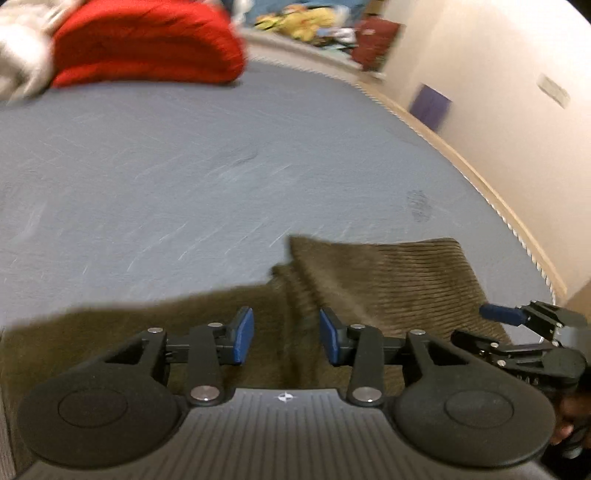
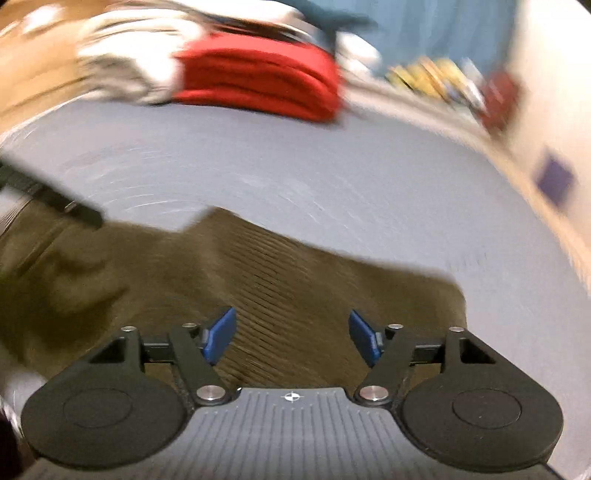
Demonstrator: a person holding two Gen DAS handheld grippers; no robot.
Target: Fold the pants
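Observation:
Olive-brown corduroy pants (image 1: 388, 280) lie on the grey-blue mattress (image 1: 184, 166), near its front edge. My left gripper (image 1: 286, 338) is open just above the pants, nothing between its blue pads. My right gripper (image 2: 291, 338) is open over the pants (image 2: 295, 280), empty too. In the left wrist view the right gripper (image 1: 517, 332) shows at the far right, over the pants' right edge. In the right wrist view part of the left gripper (image 2: 51, 199) shows at the far left. Both views are motion-blurred.
A folded red blanket (image 1: 147, 40) and white bedding (image 1: 22, 55) lie at the far side of the mattress. A pile of coloured things (image 1: 306, 22) and a dark red bag (image 1: 376, 44) sit beyond. A cream wall (image 1: 498, 110) runs along the right.

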